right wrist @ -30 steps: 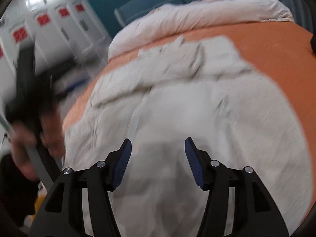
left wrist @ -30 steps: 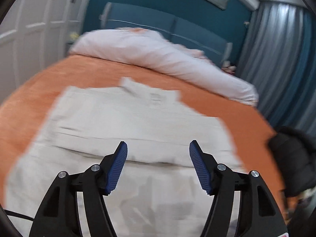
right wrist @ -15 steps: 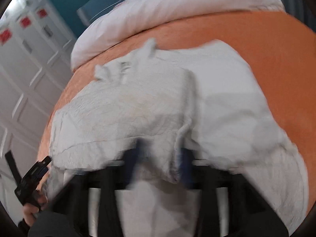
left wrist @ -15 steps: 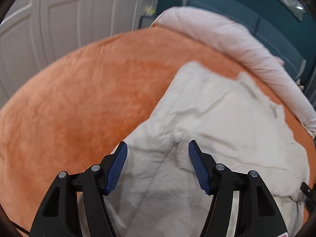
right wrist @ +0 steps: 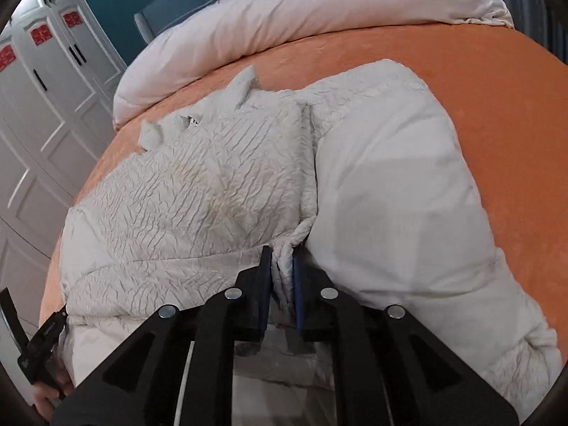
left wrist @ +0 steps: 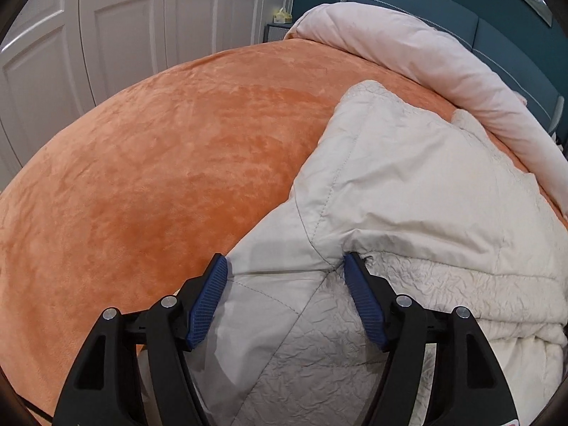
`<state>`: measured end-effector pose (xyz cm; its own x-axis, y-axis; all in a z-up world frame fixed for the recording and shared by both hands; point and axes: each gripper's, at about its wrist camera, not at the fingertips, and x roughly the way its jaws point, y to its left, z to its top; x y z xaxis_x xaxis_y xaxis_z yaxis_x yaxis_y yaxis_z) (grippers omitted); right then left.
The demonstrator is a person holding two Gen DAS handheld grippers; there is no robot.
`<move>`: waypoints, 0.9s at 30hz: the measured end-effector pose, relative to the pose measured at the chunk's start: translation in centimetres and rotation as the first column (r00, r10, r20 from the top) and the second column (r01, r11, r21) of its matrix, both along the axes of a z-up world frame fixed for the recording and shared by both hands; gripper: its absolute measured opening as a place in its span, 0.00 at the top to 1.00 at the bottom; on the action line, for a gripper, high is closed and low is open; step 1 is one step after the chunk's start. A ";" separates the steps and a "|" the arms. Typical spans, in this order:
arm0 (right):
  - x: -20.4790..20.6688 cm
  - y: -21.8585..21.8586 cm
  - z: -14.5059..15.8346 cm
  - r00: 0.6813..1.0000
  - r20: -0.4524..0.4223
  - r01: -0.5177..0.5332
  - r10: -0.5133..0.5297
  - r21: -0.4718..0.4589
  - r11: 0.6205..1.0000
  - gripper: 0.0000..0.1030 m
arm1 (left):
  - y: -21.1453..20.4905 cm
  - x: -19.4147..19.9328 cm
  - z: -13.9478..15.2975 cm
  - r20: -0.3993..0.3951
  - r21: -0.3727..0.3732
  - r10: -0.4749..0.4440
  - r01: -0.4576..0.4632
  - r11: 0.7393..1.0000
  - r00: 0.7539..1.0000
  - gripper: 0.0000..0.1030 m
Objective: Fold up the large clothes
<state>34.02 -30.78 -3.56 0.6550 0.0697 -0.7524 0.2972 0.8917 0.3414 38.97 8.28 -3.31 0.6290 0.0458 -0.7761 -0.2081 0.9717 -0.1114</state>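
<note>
A large cream padded jacket [left wrist: 408, 191] lies on the orange bedspread [left wrist: 159, 163], partly folded over itself. In the left wrist view my left gripper [left wrist: 285, 266] is open, its blue pads straddling the jacket's near left corner where seams meet. In the right wrist view the jacket [right wrist: 213, 184] shows its crinkled face on the left and a smooth folded panel on the right. My right gripper [right wrist: 282, 252] is shut on a bunched fold of the jacket between the two parts. The left gripper [right wrist: 42, 340] shows at the lower left edge there.
A rolled pale pink duvet [left wrist: 426, 60] lies along the head of the bed, also in the right wrist view [right wrist: 284, 17]. White wardrobe doors [left wrist: 106, 17] stand to the left. A teal headboard [left wrist: 461, 3] is behind the duvet.
My right gripper has closed on a fold of the jacket. My left gripper has swung left and settled over the jacket's left corner, still open.
</note>
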 end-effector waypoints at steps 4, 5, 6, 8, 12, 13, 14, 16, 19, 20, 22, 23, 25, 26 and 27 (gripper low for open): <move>-3.1 0.1 2.9 0.992 0.080 0.104 -0.097 -0.077 0.992 0.82 | 0.7 -0.8 1.4 0.028 -0.032 0.010 -0.009 0.999 1.000 0.36; -4.0 0.4 4.0 0.985 0.122 0.130 -0.120 -0.085 0.988 0.82 | 1.1 -1.5 2.5 0.069 -0.047 0.016 -0.013 0.999 0.997 0.38; -4.4 0.7 5.3 0.978 0.179 0.127 -0.112 -0.078 0.989 0.82 | 1.1 -2.1 3.6 0.113 -0.053 0.013 -0.007 0.999 0.994 0.38; -3.0 2.8 7.1 0.975 0.223 0.024 -0.012 -0.054 0.998 0.82 | 0.7 -2.6 5.9 0.188 -0.038 -0.002 0.010 0.999 0.982 0.38; 2.5 10.3 7.3 0.946 0.182 -0.258 0.267 -0.072 0.963 0.82 | -2.0 0.7 8.2 0.201 -0.118 -0.054 0.079 0.990 0.978 0.37; 3.9 12.8 6.4 0.930 0.151 -0.323 0.334 -0.091 0.942 0.82 | -3.0 1.9 7.6 0.170 -0.120 -0.077 0.098 0.988 0.982 0.37; 4.8 13.9 6.0 0.922 0.124 -0.356 0.366 -0.099 0.929 0.83 | -4.2 3.1 6.6 0.130 -0.107 -0.096 0.110 0.988 0.987 0.37; 6.2 15.6 3.8 0.911 0.048 -0.400 0.410 -0.143 0.905 0.85 | -5.5 4.3 4.7 0.080 -0.067 -0.130 0.135 0.989 0.988 0.37; 5.7 12.8 2.9 0.927 0.062 -0.361 0.371 -0.129 0.924 0.99 | -5.1 5.3 1.4 0.024 0.000 -0.134 0.134 0.991 0.991 0.31; 5.5 11.3 2.7 0.937 0.062 -0.335 0.343 -0.114 0.935 1.00 | -3.7 5.2 0.9 0.024 -0.057 -0.101 0.102 0.993 0.995 0.31; 4.5 6.3 1.6 0.977 0.051 -0.201 0.209 -0.129 0.971 1.00 | -1.2 4.9 0.3 0.035 -0.158 -0.039 0.044 0.987 0.999 0.35; 4.0 3.9 1.2 0.985 0.053 -0.158 0.163 -0.088 0.984 1.00 | -0.3 4.6 0.1 0.048 -0.194 -0.039 0.048 0.980 0.998 0.40; 2.2 -0.6 0.1 0.995 0.060 -0.080 0.076 0.081 0.994 1.00 | -0.2 4.4 0.3 0.047 -0.180 -0.052 0.060 0.982 0.998 0.43; 1.5 -1.3 0.1 0.998 0.044 -0.046 0.043 0.073 0.996 1.00 | -0.2 4.2 0.4 0.040 -0.157 -0.051 0.057 0.986 0.998 0.42; 0.8 -1.5 0.9 1.000 0.019 -0.014 0.013 0.017 1.000 1.00 | 0.1 3.6 0.8 0.019 -0.098 -0.013 0.014 0.995 1.000 0.42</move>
<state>34.84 -32.27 -2.68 0.6680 0.0913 -0.7386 0.2787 0.8895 0.3620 42.59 8.38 -2.50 0.6432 -0.0384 -0.7647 -0.1921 0.9587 -0.2098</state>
